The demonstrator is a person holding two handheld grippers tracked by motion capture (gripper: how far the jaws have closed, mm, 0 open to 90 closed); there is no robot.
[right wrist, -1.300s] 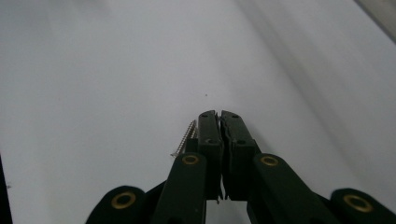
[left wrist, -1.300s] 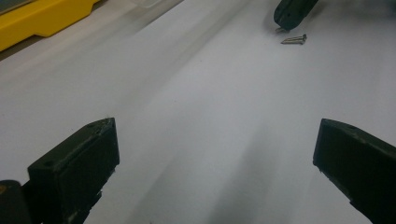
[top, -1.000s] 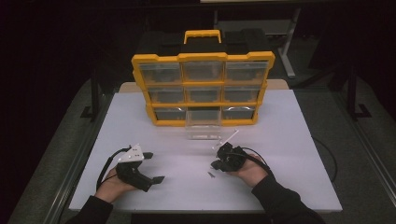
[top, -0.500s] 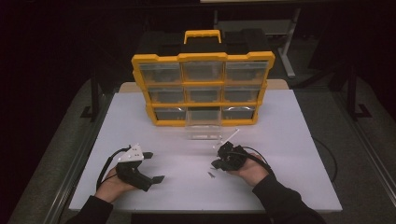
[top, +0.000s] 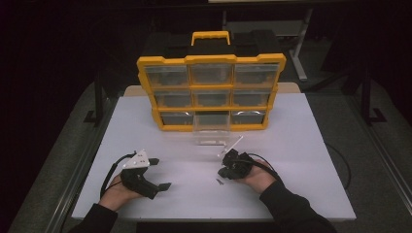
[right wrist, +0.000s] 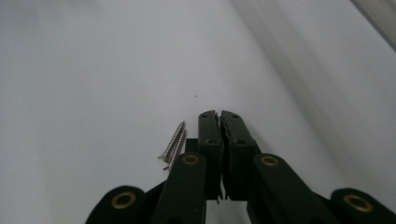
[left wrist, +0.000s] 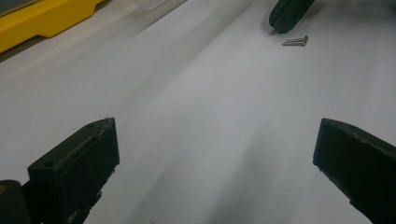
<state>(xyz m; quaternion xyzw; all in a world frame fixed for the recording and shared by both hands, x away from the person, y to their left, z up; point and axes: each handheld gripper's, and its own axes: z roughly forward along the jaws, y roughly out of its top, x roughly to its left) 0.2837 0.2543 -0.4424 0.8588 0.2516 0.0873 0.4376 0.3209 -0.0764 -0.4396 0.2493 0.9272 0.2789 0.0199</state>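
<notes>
The screws (right wrist: 173, 145) lie on the white table (top: 301, 160), just beside the clenched, empty right gripper (right wrist: 219, 116) and well inside every table edge. Bare surface surrounds them; the pulled-out clear drawer (top: 211, 131) of the yellow organizer (top: 211, 60) lies beyond. In the right gripper view their long axis runs along the jaws, tips away. The left gripper (left wrist: 215, 154) rests released. Placement matches the earlier frame

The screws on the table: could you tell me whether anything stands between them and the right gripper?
Nothing visible does. The two screws lie side by side on the bare white table, right beside the right gripper, whose jaws are shut and empty.
</notes>
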